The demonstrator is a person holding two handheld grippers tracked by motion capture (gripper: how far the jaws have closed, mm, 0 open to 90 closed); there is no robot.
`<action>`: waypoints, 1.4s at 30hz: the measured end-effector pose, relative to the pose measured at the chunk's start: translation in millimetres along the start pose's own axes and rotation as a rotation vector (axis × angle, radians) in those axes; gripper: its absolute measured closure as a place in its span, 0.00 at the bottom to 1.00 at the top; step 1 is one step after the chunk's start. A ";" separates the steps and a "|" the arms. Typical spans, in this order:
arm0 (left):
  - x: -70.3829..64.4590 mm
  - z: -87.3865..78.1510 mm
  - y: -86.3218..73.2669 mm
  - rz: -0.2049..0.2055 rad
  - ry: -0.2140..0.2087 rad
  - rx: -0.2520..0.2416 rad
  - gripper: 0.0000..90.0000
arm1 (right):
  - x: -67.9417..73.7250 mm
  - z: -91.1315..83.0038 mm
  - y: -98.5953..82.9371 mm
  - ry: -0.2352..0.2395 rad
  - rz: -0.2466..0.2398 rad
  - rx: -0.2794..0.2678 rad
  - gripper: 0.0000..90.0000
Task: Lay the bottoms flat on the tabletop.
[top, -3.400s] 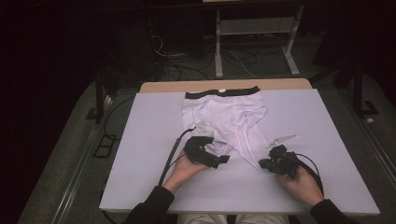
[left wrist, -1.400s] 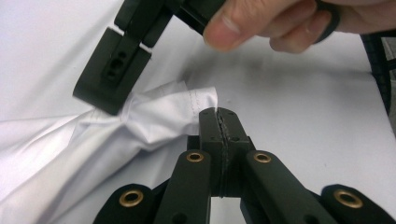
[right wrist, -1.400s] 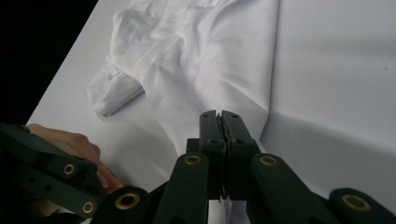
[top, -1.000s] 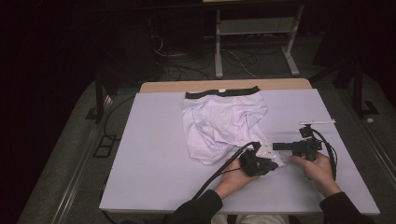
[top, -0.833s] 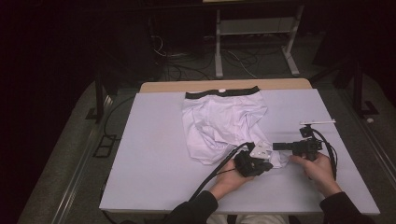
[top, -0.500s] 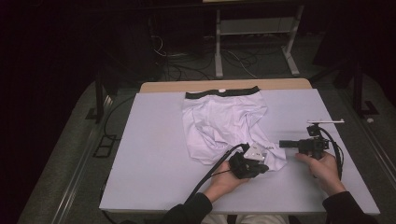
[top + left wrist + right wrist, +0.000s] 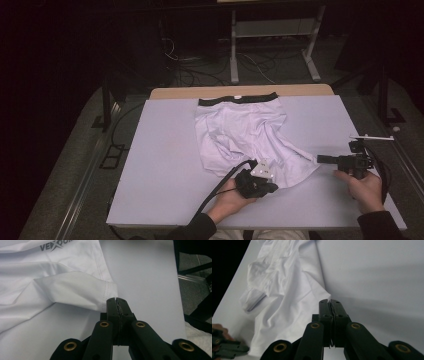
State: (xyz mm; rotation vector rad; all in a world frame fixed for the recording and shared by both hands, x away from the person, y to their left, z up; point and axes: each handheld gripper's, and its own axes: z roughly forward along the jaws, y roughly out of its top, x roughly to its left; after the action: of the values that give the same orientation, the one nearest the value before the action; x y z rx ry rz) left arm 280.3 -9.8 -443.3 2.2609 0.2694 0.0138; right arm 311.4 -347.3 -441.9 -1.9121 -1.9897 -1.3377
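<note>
High view: white boxer shorts (image 7: 245,135) lie crumpled mid-worktop (image 7: 160,165), waistband at the far edge. Since 0.5 s ago the right hand-held gripper (image 7: 322,159) has drawn further right, off the cloth; 1 leg hem now spreads toward it, so flattening looks underway.

Left gripper view: left hand-held gripper (image 7: 117,301) clenched on the hem corner just ahead of it.

Right gripper view: jaws pressed together, holding nothing; garment lies ahead-left.

One garment, two grippers on a table

One pair of white cotton boxer shorts with a black waistband (image 7: 243,134), two black two-jaw grippers, one pale lilac table (image 7: 160,150).
</note>
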 end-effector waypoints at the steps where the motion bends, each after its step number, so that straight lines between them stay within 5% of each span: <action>1: -1.1 -0.1 -0.8 0.000 -0.003 0.005 1.00 | 1.0 -2.6 -3.3 -0.004 0.002 0.004 0.97; 10: -0.4 1.8 -8.4 -0.012 -0.002 0.040 0.99 | -2.8 -13.8 -22.2 -0.023 0.031 0.026 0.97; 16: 6.4 -5.8 -3.6 -0.033 -0.008 -0.023 0.77 | -5.7 -16.1 -26.4 -0.021 0.048 0.031 0.97; 18: 5.4 -3.1 -0.6 -0.022 -0.006 -0.029 0.65 | -6.6 -16.8 -26.4 -0.018 0.054 0.030 0.97; 23: -1.9 15.5 4.1 0.033 -0.037 -0.008 0.57 | -7.0 -16.5 -26.4 -0.017 0.060 0.032 0.97; 29: -0.9 30.2 4.5 0.072 0.011 0.039 0.58 | -8.3 -17.5 -26.7 -0.017 0.065 0.029 0.97; 35: -1.5 32.5 5.4 0.122 0.057 0.038 0.83 | -8.5 -15.7 -26.8 -0.019 0.066 0.037 0.97; 37: -2.5 33.5 7.1 0.124 0.072 0.044 0.96 | -8.0 -16.1 -27.3 -0.016 0.067 0.034 0.97; 42: -6.1 27.7 8.7 0.092 0.058 0.088 0.98 | -5.3 -20.9 -29.9 -0.004 0.073 0.018 0.97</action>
State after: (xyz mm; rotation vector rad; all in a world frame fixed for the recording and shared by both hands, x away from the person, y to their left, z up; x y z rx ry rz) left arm 278.8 -37.3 -454.2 2.3611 0.2000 0.1182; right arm 277.1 -359.6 -447.6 -1.9612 -1.9074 -1.2952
